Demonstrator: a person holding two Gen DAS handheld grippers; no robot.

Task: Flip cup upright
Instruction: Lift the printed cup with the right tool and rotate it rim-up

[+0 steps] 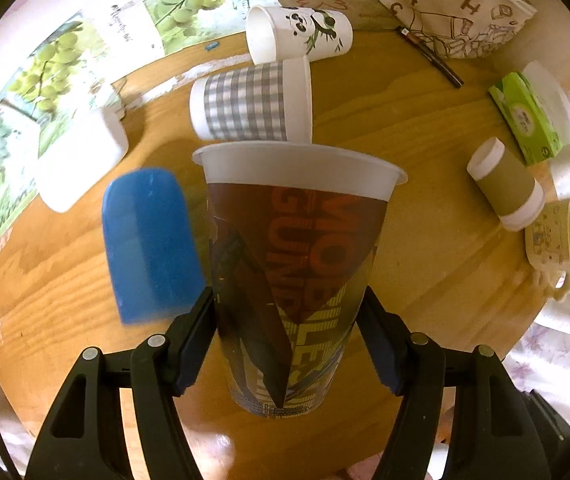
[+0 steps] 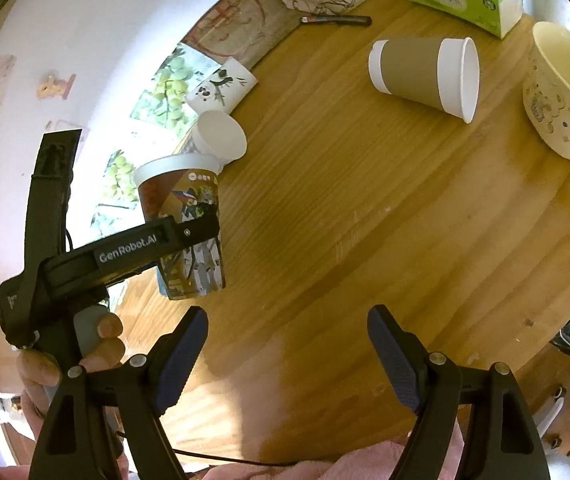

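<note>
The left hand-held gripper (image 1: 289, 344) clamps the printed cup (image 1: 293, 264) at its lower body, rim up, over the bench (image 1: 405, 248); its inside is hidden. Beyond it, 3 cups lie tipped: plaid cup (image 1: 245, 104), panda cup (image 1: 301, 34), brown cup (image 1: 505, 184). The right hand-held gripper (image 2: 287, 356) is spread wide, holding nothing.
</note>
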